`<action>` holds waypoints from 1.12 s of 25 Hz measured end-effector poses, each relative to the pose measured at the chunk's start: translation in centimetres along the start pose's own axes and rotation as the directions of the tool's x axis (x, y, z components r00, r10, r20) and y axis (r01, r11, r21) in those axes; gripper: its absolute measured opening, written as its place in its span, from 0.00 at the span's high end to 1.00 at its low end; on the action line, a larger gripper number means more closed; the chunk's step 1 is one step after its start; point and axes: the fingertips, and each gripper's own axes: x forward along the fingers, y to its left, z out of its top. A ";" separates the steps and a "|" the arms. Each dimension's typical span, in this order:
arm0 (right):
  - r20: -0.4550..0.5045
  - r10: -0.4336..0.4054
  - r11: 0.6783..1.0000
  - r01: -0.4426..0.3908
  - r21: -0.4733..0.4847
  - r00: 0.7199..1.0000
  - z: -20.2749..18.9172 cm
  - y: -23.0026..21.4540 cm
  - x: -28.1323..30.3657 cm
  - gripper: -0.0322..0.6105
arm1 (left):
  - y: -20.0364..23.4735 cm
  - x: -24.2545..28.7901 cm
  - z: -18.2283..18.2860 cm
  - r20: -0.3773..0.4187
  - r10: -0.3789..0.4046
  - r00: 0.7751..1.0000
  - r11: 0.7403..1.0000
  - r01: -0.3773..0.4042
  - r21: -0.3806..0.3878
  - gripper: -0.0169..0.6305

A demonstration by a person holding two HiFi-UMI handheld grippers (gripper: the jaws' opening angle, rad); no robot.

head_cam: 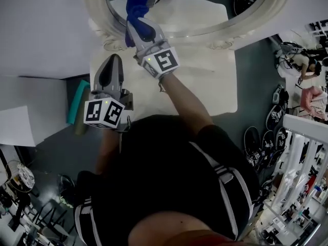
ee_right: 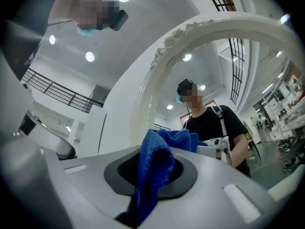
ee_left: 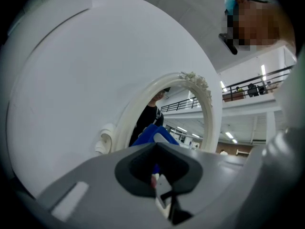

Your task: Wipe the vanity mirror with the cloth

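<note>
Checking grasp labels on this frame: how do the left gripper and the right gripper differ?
The right gripper is clamped on the blue cloth, while the left gripper is shut on nothing. The right gripper is up at the vanity mirror, and the left gripper sits short of its frame, over the white tabletop. Both carry a marker cube and point toward the mirror.

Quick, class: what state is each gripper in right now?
Left gripper: jaws shut, empty.
Right gripper: jaws shut on the blue cloth.
</note>
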 end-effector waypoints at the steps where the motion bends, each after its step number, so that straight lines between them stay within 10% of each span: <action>1: -0.016 -0.024 1.000 0.024 0.010 1.000 0.2 -0.4 -1.3 0.89 | -0.3 0.2 -0.3 -0.003 -0.008 1.000 1.000 0.008 -0.003 0.96; 14: -0.266 -0.349 0.935 0.353 -0.036 0.899 0.7 -6.6 -18.8 0.89 | -5.8 2.2 -5.5 -0.063 -0.095 0.993 0.994 0.099 0.056 0.96; 28: -0.290 -0.399 0.913 0.406 -0.040 0.870 2.7 -6.7 -25.1 0.89 | -9.9 1.2 -8.2 -0.099 -0.093 0.991 0.992 0.100 0.072 0.96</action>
